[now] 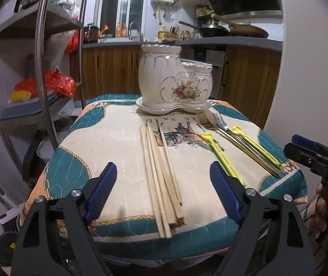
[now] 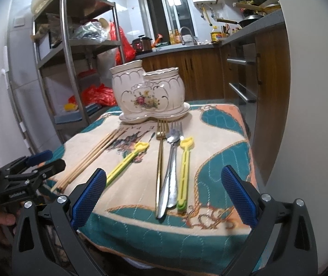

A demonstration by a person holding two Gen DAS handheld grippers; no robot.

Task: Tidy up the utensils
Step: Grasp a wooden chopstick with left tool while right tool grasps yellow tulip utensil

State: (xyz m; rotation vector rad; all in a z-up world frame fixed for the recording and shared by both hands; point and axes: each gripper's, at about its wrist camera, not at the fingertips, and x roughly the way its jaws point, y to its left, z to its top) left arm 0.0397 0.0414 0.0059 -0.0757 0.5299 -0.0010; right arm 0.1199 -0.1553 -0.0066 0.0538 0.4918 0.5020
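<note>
A white ceramic two-cup utensil holder [image 1: 175, 80] [image 2: 150, 92] with a flower print stands on its saucer at the far edge of the cloth-covered table. Several wooden chopsticks [image 1: 161, 174] [image 2: 90, 158] lie in a bundle on the cloth. A gold fork [image 2: 160, 158], a silver fork [image 2: 172, 172] and two yellow plastic utensils [image 2: 183, 172] [image 2: 127, 161] lie to their right. My left gripper [image 1: 164, 195] is open, low at the near edge, straddling the chopsticks' near ends. My right gripper [image 2: 164, 197] is open over the forks' handle ends.
The table has a quilted teal, cream and orange cloth [image 1: 117, 142]. A metal shelf rack [image 1: 37, 57] with bags stands to the left. Wooden kitchen cabinets [image 2: 210, 73] and a counter with pans run behind and to the right.
</note>
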